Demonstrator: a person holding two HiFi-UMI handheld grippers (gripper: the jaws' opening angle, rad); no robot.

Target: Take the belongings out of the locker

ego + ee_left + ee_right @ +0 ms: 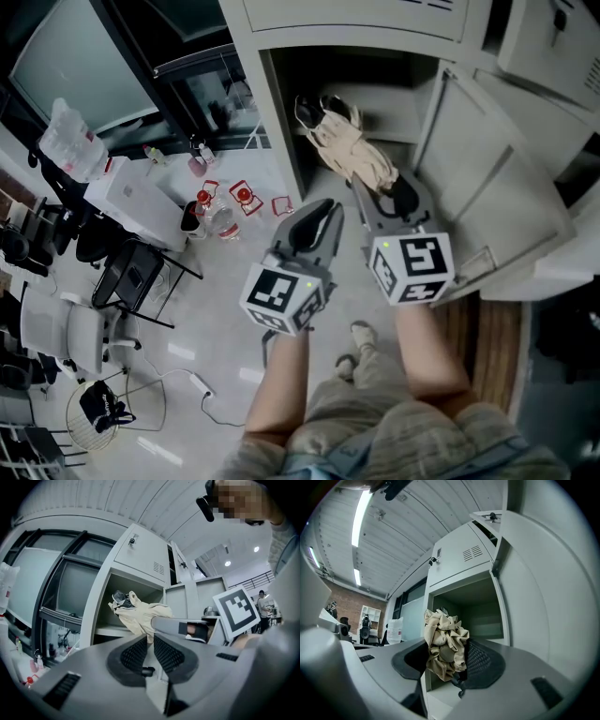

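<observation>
The left tool (151, 638) hangs level with its jaws drawn almost together, only a thin slit between the pads, and it holds nothing and touches nothing. Just beside it, the right tool (446, 656) also points level at the locker (282, 122). Its jaws stand partly apart and clamp a crumpled wad of beige cloth (445, 641), which fills the gap between the pads and bulges above them. In the head view the right tool (364, 185) grips the cloth (349, 150) at its near end. From there the cloth stretches away toward the open compartment, its long axis running from the jaws at lower right up to the left. Its far end, edged with dark trim, points into the locker's mouth. The left gripper view shows that end of the cloth (136, 613) hanging in front of the opening, above the compartment's floor; whether it touches anything inside cannot be told. The door (487, 178) stands swung open at the right, and a shelf (487, 629) crosses the back of the compartment.
</observation>
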